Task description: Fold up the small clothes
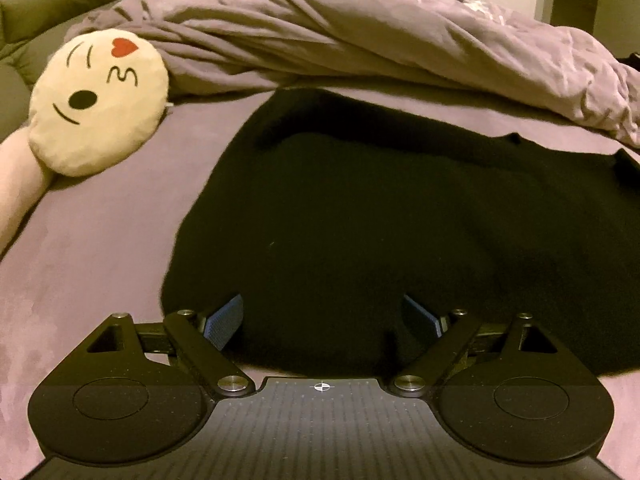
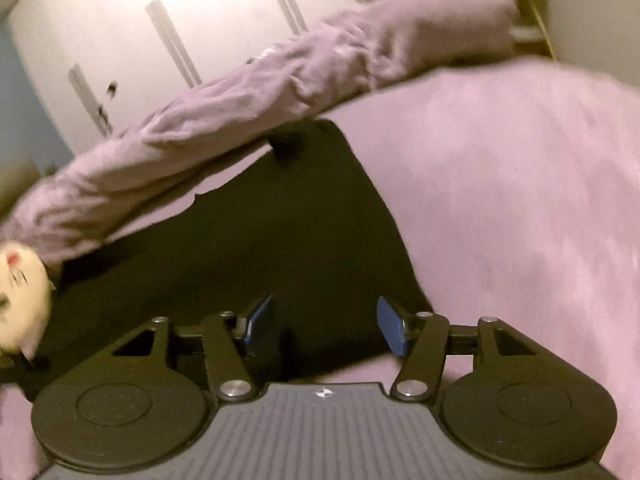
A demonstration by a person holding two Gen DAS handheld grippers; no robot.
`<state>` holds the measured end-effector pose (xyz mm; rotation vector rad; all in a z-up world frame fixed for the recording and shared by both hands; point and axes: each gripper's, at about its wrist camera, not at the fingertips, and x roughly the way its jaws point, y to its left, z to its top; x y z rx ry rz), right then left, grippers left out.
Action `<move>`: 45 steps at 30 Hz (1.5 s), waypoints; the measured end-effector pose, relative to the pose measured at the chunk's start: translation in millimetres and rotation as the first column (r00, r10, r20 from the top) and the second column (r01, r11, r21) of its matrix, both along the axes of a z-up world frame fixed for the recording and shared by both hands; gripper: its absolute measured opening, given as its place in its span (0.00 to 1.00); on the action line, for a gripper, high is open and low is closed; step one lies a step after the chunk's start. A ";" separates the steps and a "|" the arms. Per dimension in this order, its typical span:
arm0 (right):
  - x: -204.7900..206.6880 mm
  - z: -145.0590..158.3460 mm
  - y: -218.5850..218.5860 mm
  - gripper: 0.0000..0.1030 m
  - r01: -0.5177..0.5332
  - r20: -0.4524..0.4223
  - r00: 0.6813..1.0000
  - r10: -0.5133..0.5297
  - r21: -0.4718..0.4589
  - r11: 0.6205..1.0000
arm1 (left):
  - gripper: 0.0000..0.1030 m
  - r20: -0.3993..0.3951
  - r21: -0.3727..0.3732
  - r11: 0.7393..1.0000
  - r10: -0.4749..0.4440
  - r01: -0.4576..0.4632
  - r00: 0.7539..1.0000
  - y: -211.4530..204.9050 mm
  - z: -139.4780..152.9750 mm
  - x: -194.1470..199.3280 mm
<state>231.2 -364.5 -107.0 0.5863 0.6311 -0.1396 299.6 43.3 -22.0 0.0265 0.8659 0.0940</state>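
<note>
A black garment [image 1: 340, 220] lies spread flat on the mauve bed sheet [image 1: 100, 248]. My left gripper [image 1: 322, 322] is open, its blue pads [image 1: 224, 320] set wide apart just over the garment's near edge, holding nothing. In the right wrist view the same black garment [image 2: 260, 248] runs away from me, and my right gripper [image 2: 324, 326] is open over its near right corner, with blue pads [image 2: 390, 330] apart and empty. That view is tilted and motion-blurred.
A round cream emoji pillow [image 1: 96, 104] lies on the left of the bed and shows at the right wrist view's left edge [image 2: 20, 300]. A rumpled mauve duvet [image 1: 360, 40] is piled along the far side behind the garment. White wardrobe doors [image 2: 160, 40] stand beyond.
</note>
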 end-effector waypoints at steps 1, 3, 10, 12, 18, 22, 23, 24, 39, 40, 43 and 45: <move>-3.0 -2.7 -2.7 0.57 0.010 -0.002 1.000 -0.010 0.040 0.999 | 0.89 0.000 -0.006 1.000 0.005 -0.005 1.000 2.2 1.1 -3.7; -9.1 -9.7 -12.6 0.60 0.049 -0.030 0.999 -0.046 0.129 0.990 | 0.91 -0.001 -0.044 0.999 0.027 -0.027 1.000 13.3 0.3 -11.1; -3.3 -24.7 -26.5 0.63 0.087 -0.004 0.996 -0.089 0.300 0.950 | 0.91 -0.092 -0.103 0.984 0.136 -0.146 0.986 49.8 -28.0 -22.2; 7.6 -28.0 -27.0 0.65 0.099 -0.005 0.995 -0.104 0.332 0.938 | 0.91 -0.116 -0.107 0.980 0.155 -0.167 0.981 55.5 -35.7 -21.4; 38.4 -23.1 -18.9 0.20 0.099 -0.007 0.995 -0.101 0.281 0.955 | 0.91 -0.104 -0.133 0.974 0.172 -0.185 0.980 65.0 -42.8 -19.4; 31.2 -4.1 -10.6 0.18 0.122 0.061 0.990 -0.129 0.103 0.987 | 0.91 -0.093 -0.151 0.972 0.166 -0.179 0.982 71.5 -42.3 -20.3; 34.3 -5.9 -3.7 0.19 0.106 0.028 0.994 -0.107 0.040 0.994 | 0.91 -0.086 -0.160 0.971 0.165 -0.177 0.983 73.7 -40.4 -22.3; 36.8 -9.5 0.4 0.24 0.091 -0.010 0.996 -0.091 0.007 0.996 | 0.91 -0.073 -0.169 0.970 0.165 -0.176 0.984 77.7 -37.0 -23.9; 0.3 27.8 95.6 0.41 -0.066 0.151 0.977 0.147 -0.444 0.893 | 0.94 -0.031 -0.343 0.926 0.159 -0.160 0.987 141.7 -37.0 35.8; 6.8 28.6 106.8 0.41 -0.101 0.143 0.972 0.185 -0.460 0.882 | 0.96 -0.024 -0.341 0.931 0.131 -0.131 0.991 137.8 -38.8 42.3; 26.5 31.0 139.3 0.41 -0.162 0.149 0.951 0.272 -0.510 0.845 | 0.99 -0.070 -0.322 0.946 0.021 -0.042 0.997 129.4 -47.8 67.5; 43.5 31.2 152.3 0.39 -0.177 0.148 0.945 0.290 -0.513 0.840 | 1.00 -0.105 -0.314 0.949 -0.014 -0.020 0.994 125.6 -55.1 77.4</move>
